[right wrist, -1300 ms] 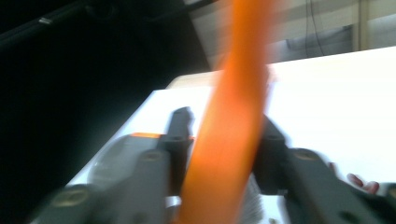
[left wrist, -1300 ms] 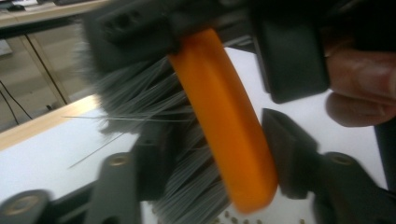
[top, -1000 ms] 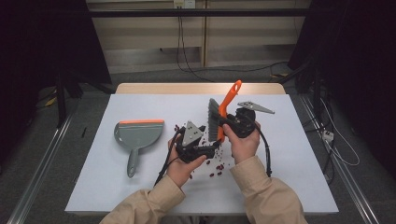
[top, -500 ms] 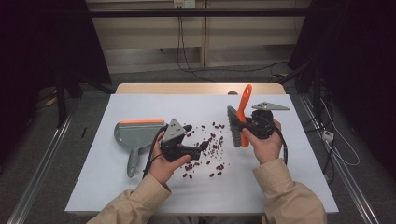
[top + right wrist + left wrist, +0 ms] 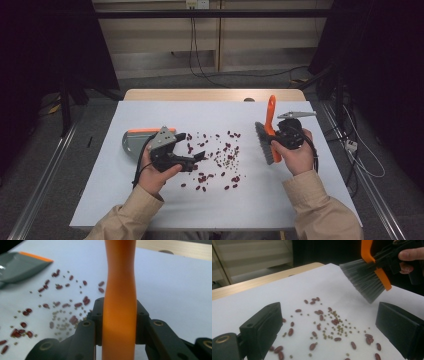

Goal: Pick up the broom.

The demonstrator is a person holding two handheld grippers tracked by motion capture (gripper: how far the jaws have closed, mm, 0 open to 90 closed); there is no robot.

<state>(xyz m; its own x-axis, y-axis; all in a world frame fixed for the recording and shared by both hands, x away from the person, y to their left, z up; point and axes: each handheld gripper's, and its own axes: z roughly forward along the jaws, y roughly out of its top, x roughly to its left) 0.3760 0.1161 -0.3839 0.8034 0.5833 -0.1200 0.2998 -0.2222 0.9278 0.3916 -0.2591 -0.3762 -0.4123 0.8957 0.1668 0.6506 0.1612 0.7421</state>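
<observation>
The left claw (image 5: 199, 156) hangs low over the table (image 5: 150, 210), jaws wide after just opening, with nothing between them. Beans (image 5: 220, 160) lie scattered in front of it at mid-table. The dustpan (image 5: 134, 140) sits just behind the left hand. At the right, the right claw (image 5: 278, 136) is clamped on the brush's (image 5: 265, 142) orange handle, bristles toward the beans, clear of them.

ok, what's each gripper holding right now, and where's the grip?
The right gripper is clamped on the brush by its orange handle. The left gripper holds nothing; its jaws have just been opening, with only scattered beans beyond them.
</observation>
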